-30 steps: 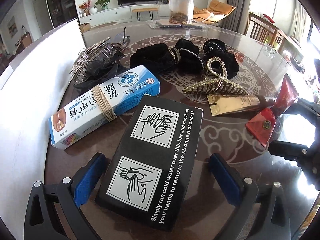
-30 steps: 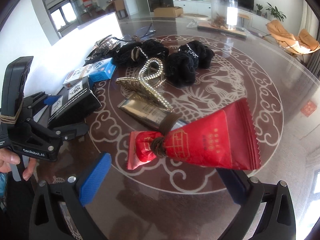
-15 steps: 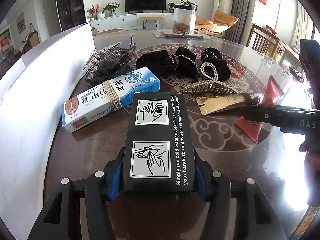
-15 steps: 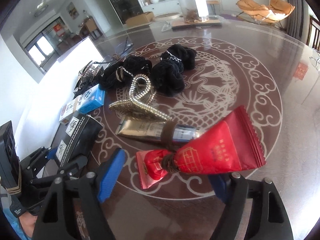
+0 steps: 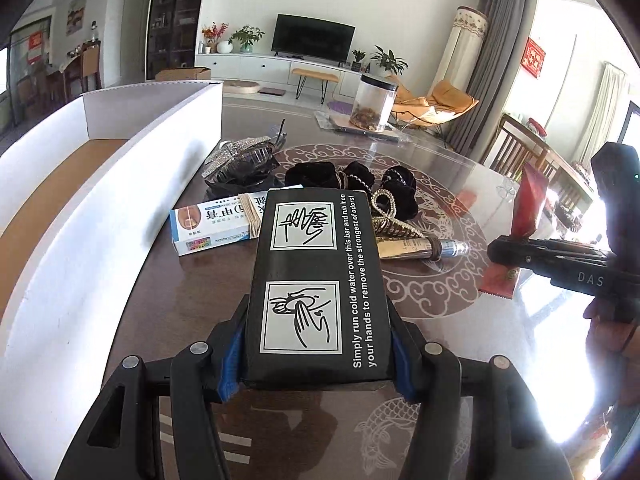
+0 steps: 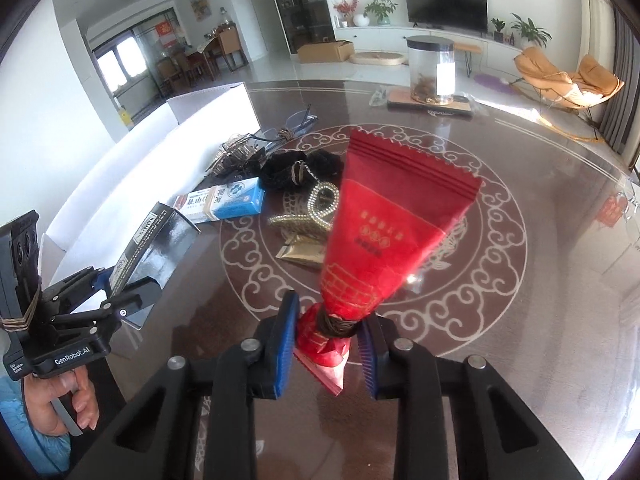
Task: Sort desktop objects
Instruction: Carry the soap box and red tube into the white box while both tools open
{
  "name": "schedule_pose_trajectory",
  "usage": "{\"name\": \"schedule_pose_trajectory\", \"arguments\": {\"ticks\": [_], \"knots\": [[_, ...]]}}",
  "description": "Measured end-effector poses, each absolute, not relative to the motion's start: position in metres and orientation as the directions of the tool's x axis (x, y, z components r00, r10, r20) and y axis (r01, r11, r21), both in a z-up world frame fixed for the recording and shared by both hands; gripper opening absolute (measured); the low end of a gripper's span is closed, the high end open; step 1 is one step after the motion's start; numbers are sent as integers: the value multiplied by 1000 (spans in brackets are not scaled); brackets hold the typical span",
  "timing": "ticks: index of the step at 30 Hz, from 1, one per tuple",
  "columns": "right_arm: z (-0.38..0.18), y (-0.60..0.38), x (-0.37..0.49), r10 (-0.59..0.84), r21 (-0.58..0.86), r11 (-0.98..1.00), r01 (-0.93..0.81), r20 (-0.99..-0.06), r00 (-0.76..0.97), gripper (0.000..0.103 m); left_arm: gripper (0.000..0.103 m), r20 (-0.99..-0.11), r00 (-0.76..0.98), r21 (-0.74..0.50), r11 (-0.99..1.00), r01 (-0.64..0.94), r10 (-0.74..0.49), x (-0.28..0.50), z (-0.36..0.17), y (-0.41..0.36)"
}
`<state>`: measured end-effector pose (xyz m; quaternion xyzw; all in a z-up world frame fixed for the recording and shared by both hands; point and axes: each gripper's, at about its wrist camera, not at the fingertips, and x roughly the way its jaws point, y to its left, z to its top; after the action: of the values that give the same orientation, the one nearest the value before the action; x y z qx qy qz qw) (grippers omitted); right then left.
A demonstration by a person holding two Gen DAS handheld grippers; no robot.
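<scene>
L gripper [image 5: 318, 354] was clamped on the near end of the black box [image 5: 318, 280], pads on its two long sides, box lifted off the table [image 5: 440, 412]. R gripper [image 6: 329, 354] was pinched shut on the banded neck of the red tube [image 6: 386, 236], tube fanning up toward 12 o'clock, clear of the glass. Open room: in the R wrist view the tabletop from 1 to 4 o'clock was bare out to the rim; clutter sat from 10 to 12. The white box [image 5: 100, 184] ran along the table's edge from 8 to 11 o'clock in the L wrist view, tall wall facing the items, top open, brown floor showing, nothing seen inside. Just past that wall: blue-white carton [image 5: 212, 226] w/ rubber bands, partly under the black box's far end. Beyond at 12: black scrunchies [image 5: 348, 178], a rhinestone clip [image 5: 236, 152] on dark mesh, a gold claw clip [image 5: 394, 224], a gold tube [image 5: 420, 248] at 1 o'clock. Far across, a clear jar [image 5: 374, 104] w/ black lid held brownish bits at its bottom.
</scene>
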<state>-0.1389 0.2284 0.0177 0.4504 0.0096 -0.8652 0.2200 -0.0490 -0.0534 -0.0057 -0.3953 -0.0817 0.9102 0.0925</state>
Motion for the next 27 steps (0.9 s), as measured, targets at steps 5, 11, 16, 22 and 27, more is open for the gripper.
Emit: {"name": "schedule_pose_trajectory", "arguments": {"ticks": [5,11,16,22,27], "knots": [[60,178,-152,-467,207,-846,492,-733,-494,29,58,-644,-744,-259,-966,-5,177,-37,53,-111],[118,47,-162,-618,191,-705,683,-637,-460,29,58,-653,-755,-220,-940,260,-56,-30,89,-214],[117,-72,-179,-654,150,-614,775,-646,-393,29,58,-744,-654,-226,-869,441,-138,-37,51,-281],[65,-161,-195,-579,108,-587,803,-749,-323,29,59,-825,-554,-245,-815,525,-109,-48,2,-308],[26,-187,-205,-447,29,-618,786,-835,-321,76,91,-843,-532,-218,-852,476,-81,-66,-5,-298]]}}
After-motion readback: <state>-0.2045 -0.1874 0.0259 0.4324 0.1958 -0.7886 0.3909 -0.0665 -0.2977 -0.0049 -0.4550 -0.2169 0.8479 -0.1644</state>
